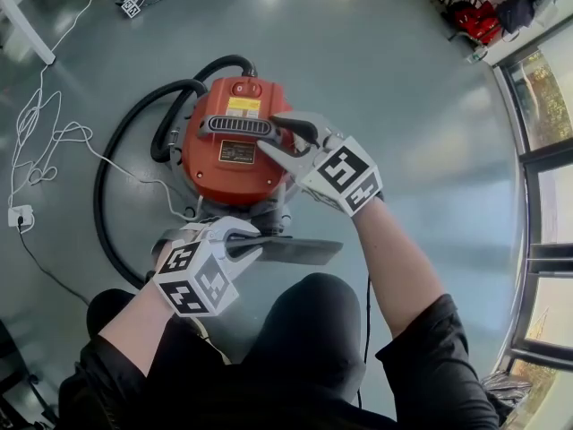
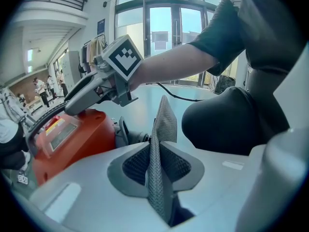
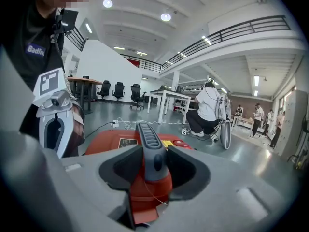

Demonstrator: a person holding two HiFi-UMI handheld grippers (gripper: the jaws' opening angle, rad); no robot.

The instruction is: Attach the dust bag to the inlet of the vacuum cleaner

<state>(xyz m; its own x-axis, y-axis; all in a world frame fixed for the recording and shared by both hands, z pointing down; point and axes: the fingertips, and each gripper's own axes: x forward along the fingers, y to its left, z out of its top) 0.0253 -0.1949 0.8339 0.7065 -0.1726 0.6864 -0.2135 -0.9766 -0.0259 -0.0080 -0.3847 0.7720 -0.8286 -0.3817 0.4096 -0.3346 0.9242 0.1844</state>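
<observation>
The orange vacuum cleaner (image 1: 235, 164) stands on the floor, with a grey carry handle (image 1: 237, 127) on top. My right gripper (image 1: 300, 138) reaches over the body and has the handle's end (image 3: 150, 153) between its pads, which lie against both sides. My left gripper (image 1: 255, 240) is shut on the edge of the dark grey mesh dust bag (image 1: 300, 251), which lies flat just in front of the vacuum's dark inlet (image 1: 269, 215). In the left gripper view the bag (image 2: 163, 129) stands up between the pads, with the inlet (image 2: 133, 137) beyond it.
A black hose (image 1: 112, 159) loops round the vacuum's left side. A white cable runs to a socket strip (image 1: 20, 215) on the floor at left. My knee (image 1: 313, 330) is close behind the bag. Window frames (image 1: 537, 150) line the right. People (image 3: 205, 112) work at tables far off.
</observation>
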